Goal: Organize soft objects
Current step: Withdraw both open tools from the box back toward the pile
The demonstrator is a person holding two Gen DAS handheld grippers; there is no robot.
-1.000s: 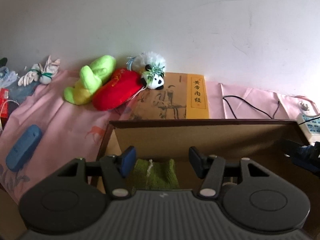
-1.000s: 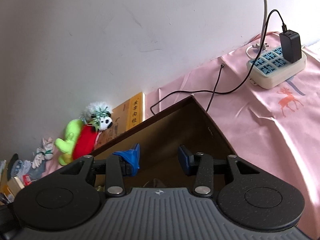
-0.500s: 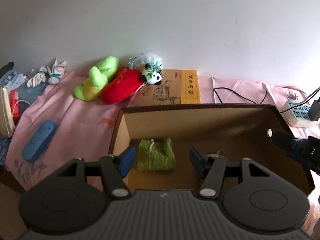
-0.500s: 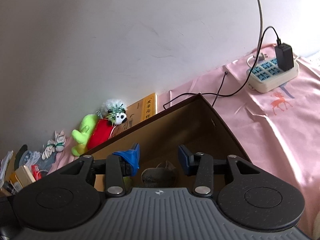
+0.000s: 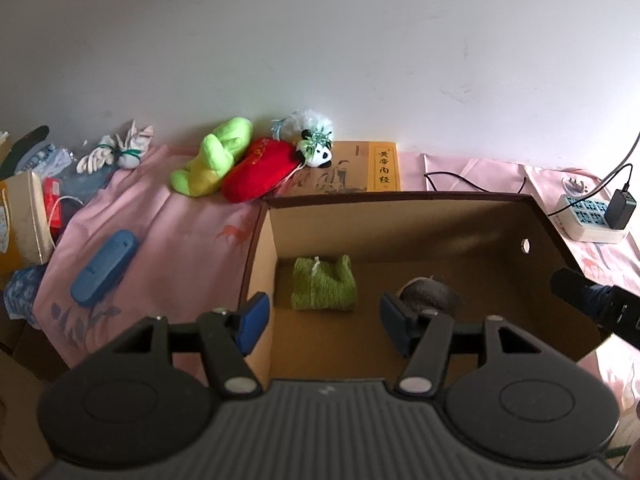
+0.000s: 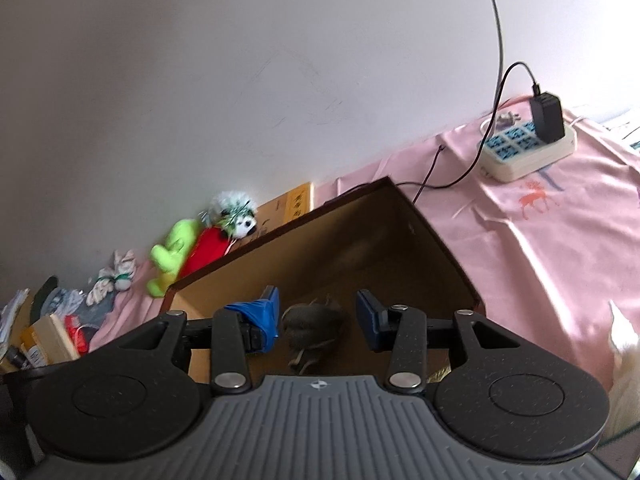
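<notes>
An open cardboard box (image 5: 400,197) stands on the pink cloth. Inside it lie a green knitted piece (image 5: 323,290) and a grey soft item (image 5: 430,295). My left gripper (image 5: 324,321) hovers open over the box's near left corner, holding nothing. My right gripper (image 6: 319,315) is open above the box's right side, with the grey soft item (image 6: 314,322) lying in the box below the gap. One of its fingers (image 5: 576,289) shows at the right of the left wrist view. A green plush (image 5: 216,156), a red plush (image 5: 260,169), a panda plush (image 5: 316,151) and a white cloth bundle (image 5: 116,152) lie by the wall.
A yellow book (image 5: 360,168) lies behind the box under the panda. A blue case (image 5: 104,268) rests on the cloth at the left, with cartons and packets (image 5: 24,220) beyond it. A power strip (image 6: 528,148) with a charger and cables sits at the right.
Both grippers have pulled back and risen a little from the box. More of the box's inside shows, and the grey item has come into sight. Neither grip has changed.
</notes>
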